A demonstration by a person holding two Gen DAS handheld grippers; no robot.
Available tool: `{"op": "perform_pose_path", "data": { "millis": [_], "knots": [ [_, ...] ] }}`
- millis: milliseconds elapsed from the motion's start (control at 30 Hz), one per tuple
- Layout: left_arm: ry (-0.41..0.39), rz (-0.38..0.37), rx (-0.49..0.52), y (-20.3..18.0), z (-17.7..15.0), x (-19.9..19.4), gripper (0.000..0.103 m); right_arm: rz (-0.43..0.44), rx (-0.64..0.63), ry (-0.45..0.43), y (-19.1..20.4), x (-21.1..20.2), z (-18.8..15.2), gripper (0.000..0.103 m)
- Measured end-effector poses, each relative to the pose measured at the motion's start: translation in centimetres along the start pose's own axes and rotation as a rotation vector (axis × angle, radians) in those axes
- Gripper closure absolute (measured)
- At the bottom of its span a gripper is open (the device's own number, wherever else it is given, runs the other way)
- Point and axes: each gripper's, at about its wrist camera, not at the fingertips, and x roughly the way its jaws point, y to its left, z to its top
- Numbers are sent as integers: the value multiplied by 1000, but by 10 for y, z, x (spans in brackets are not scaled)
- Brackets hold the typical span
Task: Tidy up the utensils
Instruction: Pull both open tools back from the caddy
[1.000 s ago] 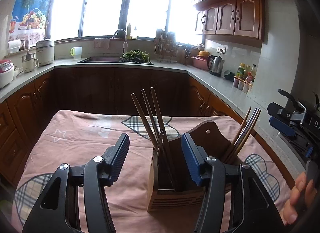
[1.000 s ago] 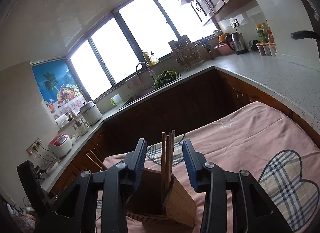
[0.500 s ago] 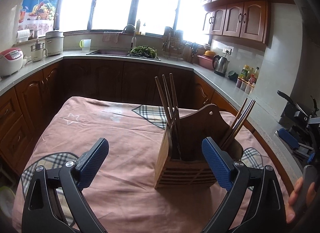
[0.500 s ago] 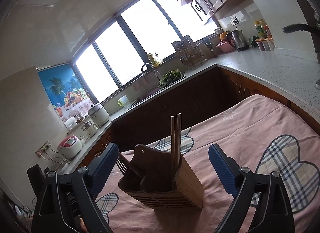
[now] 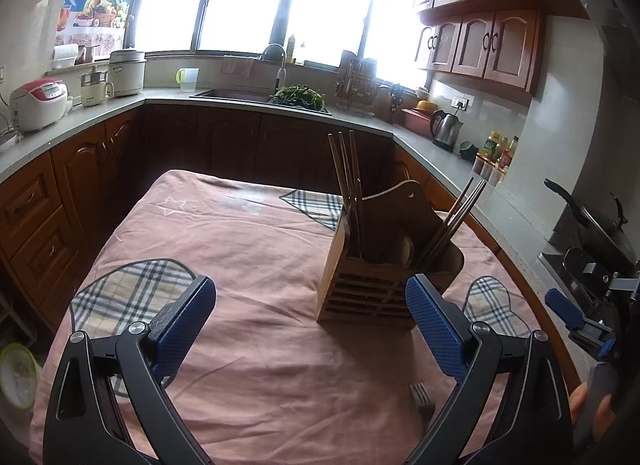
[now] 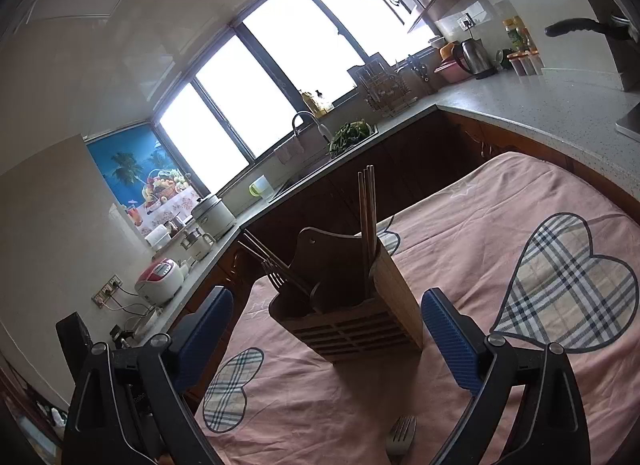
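My left gripper [image 5: 308, 317] gapes empty; my right gripper [image 6: 326, 325] is opening wide, nothing between. The slatted wooden utensil holder [image 5: 376, 285] stands ahead on the pink cloth [image 5: 248, 249]. A steel fork [image 6: 400, 435] lies nearest: I'd approach low, squarely across its handle.

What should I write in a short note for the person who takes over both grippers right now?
Left gripper: open, nothing between the fingers.
Right gripper: jaws opening, nothing between the pads.
Wooden utensil holder stands upright on the pink tablecloth, in front of both grippers and touching neither.
Done: wooden chopsticks stand in one end compartment; metal chopsticks and a fork lean in the other end.
Left: one fork lies on the cloth, near edge, close to the right gripper. It probably goes in next, with the other fork.
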Motion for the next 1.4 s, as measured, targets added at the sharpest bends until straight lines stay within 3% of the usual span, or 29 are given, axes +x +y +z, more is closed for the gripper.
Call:
{"op": "perform_pose_path", "data": {
  "millis": [433, 900, 1133, 1233, 1400],
  "knots": [
    [5, 4, -31, 18, -51, -78, 5, 24, -27, 28, 10, -63, -50, 6],
    [-47, 44, 41, 13, -98, -158, 0, -89, -329, -77, 53, -141, -98, 0],
    [-160, 62, 100, 3, -80, -199, 0, -119, -494, -160, 93, -174, -79, 0],
    [-225, 101, 94, 2, -91, -205, 0, -104, -499, -181, 96, -177, -84, 0],
    [-247, 161, 110, 2, -119, -191, 0, -147, -458, -169, 71, -161, -116, 0]
  ]
}}
